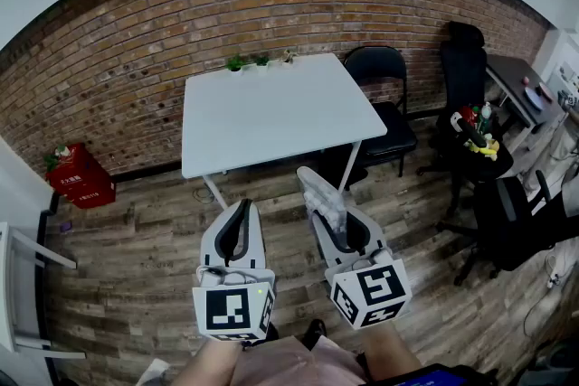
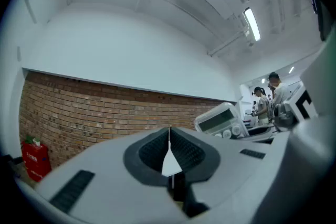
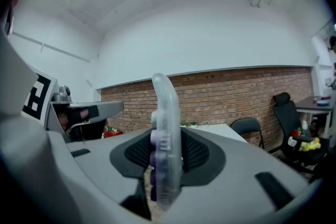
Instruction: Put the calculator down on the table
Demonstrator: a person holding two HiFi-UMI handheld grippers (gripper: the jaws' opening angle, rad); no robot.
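Observation:
My right gripper (image 1: 332,214) is shut on a pale, translucent calculator (image 1: 321,196), held on edge and sticking out ahead of the jaws. In the right gripper view the calculator (image 3: 165,139) stands upright between the dark pads, its purple keys facing left. My left gripper (image 1: 237,226) is shut with nothing in it; in the left gripper view its pads (image 2: 169,150) meet in a thin line. That view also catches the calculator (image 2: 219,119) off to the right. The white table (image 1: 271,111) stands ahead, beyond both grippers, over the wooden floor.
Small green plants (image 1: 246,61) sit at the table's far edge against the brick wall. A black folding chair (image 1: 384,95) stands right of the table, office chairs and a cluttered stand (image 1: 478,140) farther right. A red box (image 1: 81,176) is on the floor at left.

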